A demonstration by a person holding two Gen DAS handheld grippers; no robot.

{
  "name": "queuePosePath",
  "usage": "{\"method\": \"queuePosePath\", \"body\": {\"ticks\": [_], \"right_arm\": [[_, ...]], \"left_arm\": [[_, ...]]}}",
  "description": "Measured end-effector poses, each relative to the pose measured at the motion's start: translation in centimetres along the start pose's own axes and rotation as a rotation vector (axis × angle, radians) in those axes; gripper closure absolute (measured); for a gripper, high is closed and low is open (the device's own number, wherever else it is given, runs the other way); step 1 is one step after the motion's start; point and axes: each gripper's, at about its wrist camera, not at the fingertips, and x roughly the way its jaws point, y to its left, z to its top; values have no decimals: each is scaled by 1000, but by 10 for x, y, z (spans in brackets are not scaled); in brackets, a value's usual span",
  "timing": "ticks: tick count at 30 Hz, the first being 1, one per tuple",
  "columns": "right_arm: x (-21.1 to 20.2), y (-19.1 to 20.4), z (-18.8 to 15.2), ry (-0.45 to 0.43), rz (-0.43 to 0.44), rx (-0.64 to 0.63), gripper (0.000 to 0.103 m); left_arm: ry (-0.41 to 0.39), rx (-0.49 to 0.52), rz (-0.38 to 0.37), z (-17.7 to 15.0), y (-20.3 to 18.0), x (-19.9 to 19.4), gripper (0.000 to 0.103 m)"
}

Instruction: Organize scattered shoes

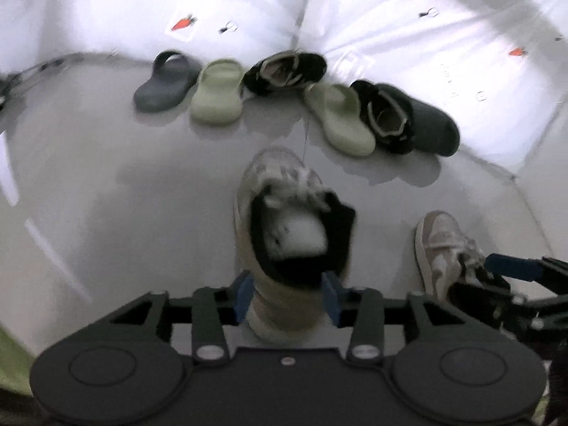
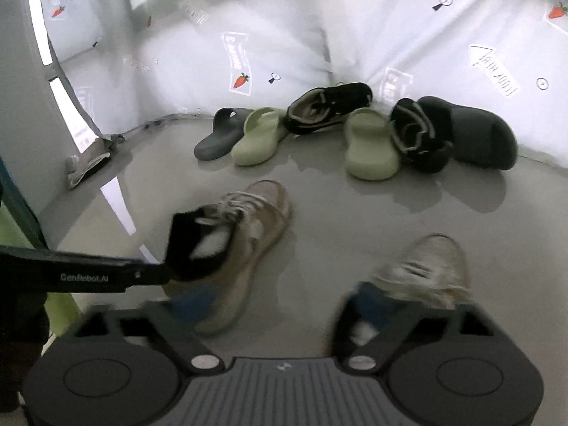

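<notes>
Left gripper [image 1: 287, 298] is clamping the beige sneaker's [image 1: 280, 220] heel; right gripper [image 2: 280, 305] is gaping wide beside the other sneaker [image 2: 426, 266]. I'd be closing squarely on its collar, then pairing both by the slippers [image 2: 371, 149].

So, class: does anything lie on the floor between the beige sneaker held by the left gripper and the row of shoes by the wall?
Nothing visible does. Bare floor separates the beige sneaker in the left gripper from the row of shoes.

Both wrist views low, looking forward across the floor [image 1: 106, 195]. Shared: far shoe row [image 2: 355, 131] against the sheet [image 1: 390, 17].
</notes>
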Motion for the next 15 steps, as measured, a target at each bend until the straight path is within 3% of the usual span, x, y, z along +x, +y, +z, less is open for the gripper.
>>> {"method": "queuePosePath", "body": {"ticks": [1,3,4,7,15], "right_arm": [[7,7,2,1,-3,4,6],[26,27,5,7,1,21,21],[34,33,6,23,-20,39,44],[53,44,3,61,-68,110,69],[65,61,4,102,-105,279,76]], "left_arm": [[-16,4,-15,7,10,-1,49],[-44,16,-44,18,27,-2,48],[-52,27,-57,24,35,-2,48],[-84,63,-100,49,68,2,48],[-38,63,-200,77,126,28,48]]}}
